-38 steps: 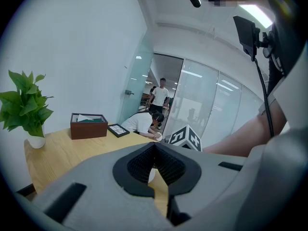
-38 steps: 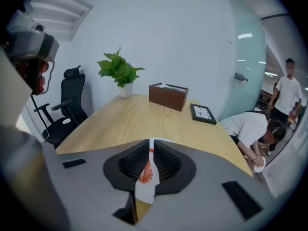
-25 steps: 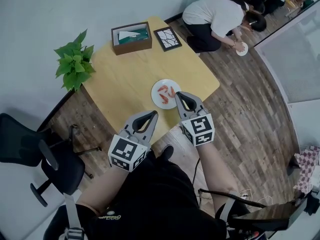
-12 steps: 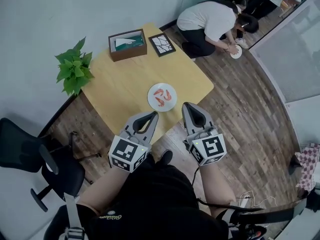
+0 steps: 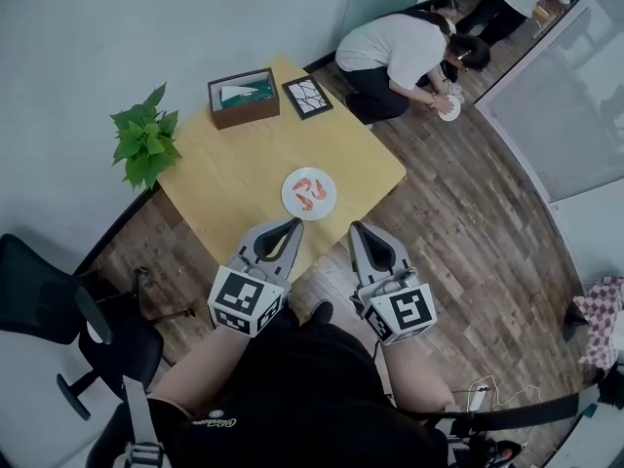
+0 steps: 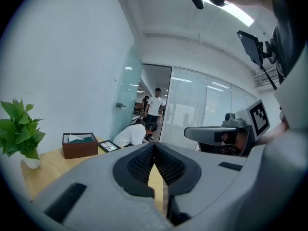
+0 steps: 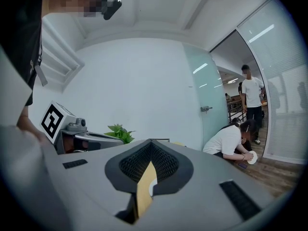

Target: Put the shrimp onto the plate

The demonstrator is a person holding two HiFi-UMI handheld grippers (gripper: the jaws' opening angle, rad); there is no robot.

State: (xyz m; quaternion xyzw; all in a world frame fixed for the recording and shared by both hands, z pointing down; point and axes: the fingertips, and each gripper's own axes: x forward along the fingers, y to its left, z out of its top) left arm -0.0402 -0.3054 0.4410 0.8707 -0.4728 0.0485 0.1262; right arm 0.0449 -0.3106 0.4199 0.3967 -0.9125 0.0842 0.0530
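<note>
The grey left gripper (image 5: 290, 225) and grey right gripper (image 5: 357, 229) are hovering side by side at the near edge of the square yellow wooden table (image 5: 229, 178), jaws pressed together, gripping nothing. Beyond them, orange shrimp (image 5: 308, 192) are lying on the round white plate (image 5: 287, 197).

We have bare tabletop (image 5: 234, 175) all round the plate (image 5: 292, 203), open from our near edge. The potted plant (image 5: 144, 142) crowds the left corner; the tissue box (image 5: 241, 97) and picture frame (image 5: 306, 97) line the far side, well apart from the plate.
</note>
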